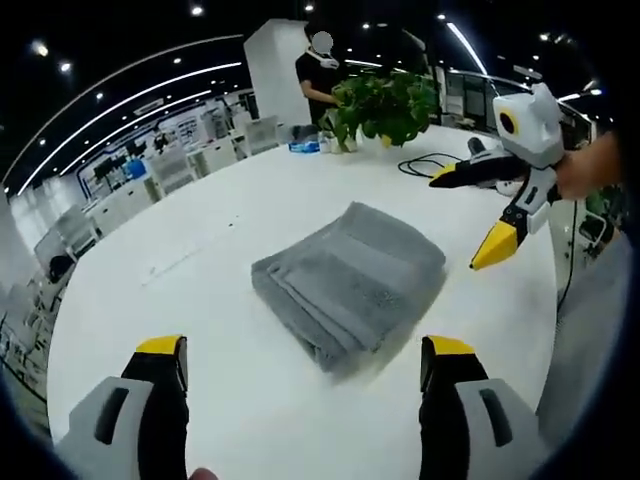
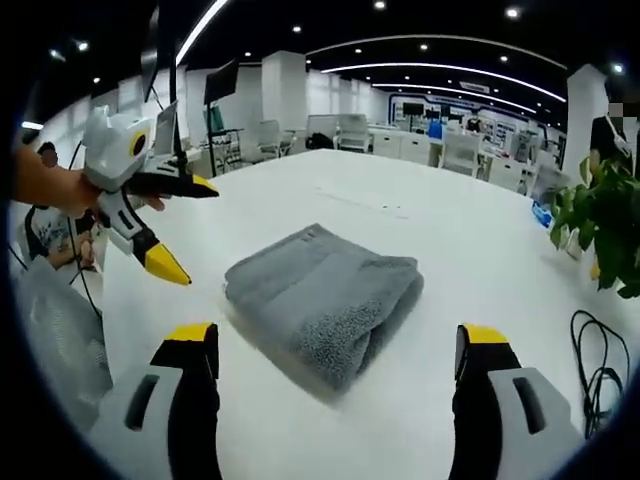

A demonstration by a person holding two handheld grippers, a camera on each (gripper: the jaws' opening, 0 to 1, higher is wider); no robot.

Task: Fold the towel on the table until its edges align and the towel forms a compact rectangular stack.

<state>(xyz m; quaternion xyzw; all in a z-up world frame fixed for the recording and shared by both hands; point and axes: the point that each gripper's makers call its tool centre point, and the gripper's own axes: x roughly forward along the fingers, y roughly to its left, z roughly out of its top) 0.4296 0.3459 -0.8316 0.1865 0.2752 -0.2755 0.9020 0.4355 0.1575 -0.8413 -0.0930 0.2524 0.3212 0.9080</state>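
A grey towel (image 1: 350,280) lies folded into a compact thick rectangle on the white table (image 1: 210,250). My left gripper (image 1: 305,350) hangs open just short of its near edge, with nothing between the jaws. The right gripper (image 1: 475,220) comes in from the right, above the table beside the towel's far right corner, its yellow-tipped jaws spread and empty. In the right gripper view the same folded towel (image 2: 325,295) sits just beyond my open right gripper (image 2: 340,340). The left gripper (image 2: 185,230) hovers left of the towel there, held by a hand, jaws apart.
A green potted plant (image 1: 385,105) stands at the table's far side, with a black cable (image 1: 425,162) coiled near it and a blue-white object (image 1: 303,146) beside it. A person (image 1: 318,75) stands behind the plant. The cable (image 2: 600,365) and plant (image 2: 605,215) sit right of the towel.
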